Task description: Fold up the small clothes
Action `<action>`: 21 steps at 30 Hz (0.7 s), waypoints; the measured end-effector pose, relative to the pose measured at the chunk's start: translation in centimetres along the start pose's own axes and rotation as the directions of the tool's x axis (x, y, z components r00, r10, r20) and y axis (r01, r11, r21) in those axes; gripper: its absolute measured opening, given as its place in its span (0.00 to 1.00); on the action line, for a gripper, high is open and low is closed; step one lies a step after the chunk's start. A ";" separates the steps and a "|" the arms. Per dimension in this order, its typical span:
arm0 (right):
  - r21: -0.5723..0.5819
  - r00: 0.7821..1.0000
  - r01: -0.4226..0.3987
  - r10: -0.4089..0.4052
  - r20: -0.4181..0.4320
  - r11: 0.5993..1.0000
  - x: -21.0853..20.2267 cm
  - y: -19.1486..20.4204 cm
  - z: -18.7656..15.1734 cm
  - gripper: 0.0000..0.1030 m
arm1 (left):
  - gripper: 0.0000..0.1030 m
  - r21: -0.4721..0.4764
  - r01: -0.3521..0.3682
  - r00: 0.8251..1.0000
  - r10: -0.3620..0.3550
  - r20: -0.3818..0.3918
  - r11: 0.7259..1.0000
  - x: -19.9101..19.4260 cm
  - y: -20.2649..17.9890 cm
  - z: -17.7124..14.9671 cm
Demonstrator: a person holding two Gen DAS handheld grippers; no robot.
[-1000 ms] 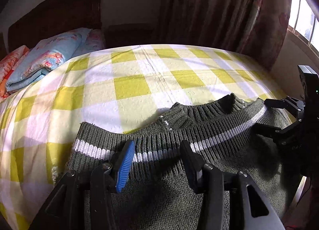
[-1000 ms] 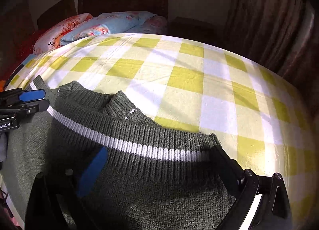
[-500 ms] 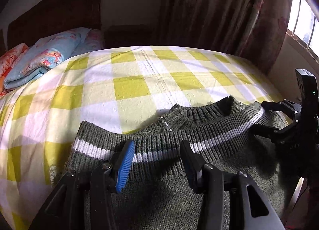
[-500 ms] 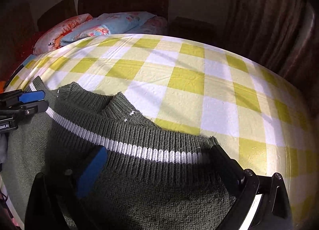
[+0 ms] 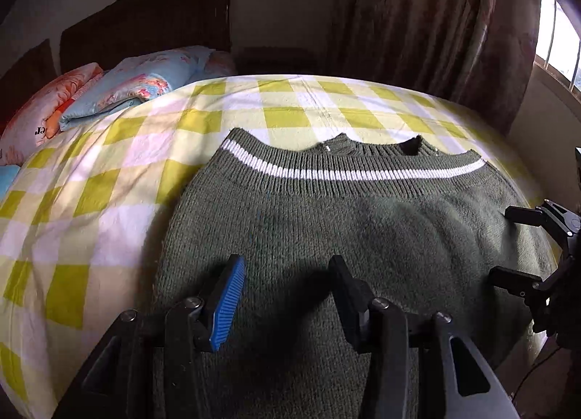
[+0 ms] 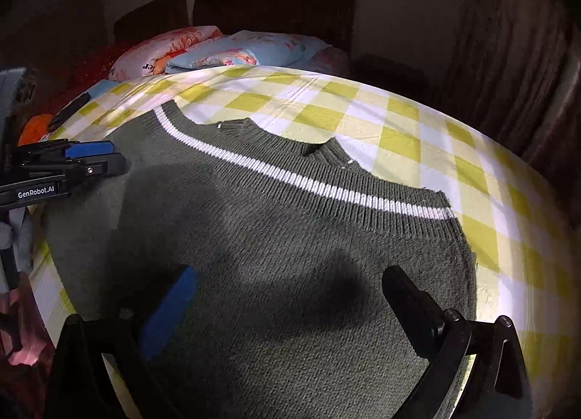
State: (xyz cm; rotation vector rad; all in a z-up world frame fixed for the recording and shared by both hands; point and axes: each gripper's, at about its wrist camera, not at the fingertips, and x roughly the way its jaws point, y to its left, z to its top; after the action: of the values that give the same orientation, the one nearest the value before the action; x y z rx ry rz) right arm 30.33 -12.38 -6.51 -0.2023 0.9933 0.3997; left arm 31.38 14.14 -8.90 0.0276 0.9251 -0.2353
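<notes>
Green sweater (image 5: 356, 237) lies flat under both spread-fingered grippers, left gripper (image 6: 90, 157) marked "GenRobot.AI", right gripper (image 6: 287, 295).

Both tools — left tool (image 5: 287, 284), right tool (image 6: 290, 295) — seemingly agape

Sweater (image 5: 363, 237): I lose its near edge under my left gripper (image 5: 287, 295) and past the bottom of the left wrist view. Beyond the sweater's left side, pillow (image 5: 32, 117) lettering is cut by the frame, unreadable. Right of the sweater, my right gripper (image 5: 508, 248) body is cropped. I can't tell what the orange object (image 6: 34, 126) is.
</notes>
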 end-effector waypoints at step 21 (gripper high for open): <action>0.531 0.964 -0.255 0.168 0.208 0.808 -8.5 -8.8 -16.2 1.00 | 0.49 0.021 -0.030 0.992 0.027 0.125 0.999 -2.4 0.5 -4.1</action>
State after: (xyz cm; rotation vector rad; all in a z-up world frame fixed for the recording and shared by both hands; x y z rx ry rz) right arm 17.43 -27.94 -8.10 0.4692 0.9440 0.3083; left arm 26.85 15.57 -9.45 0.0469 0.7973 -0.2187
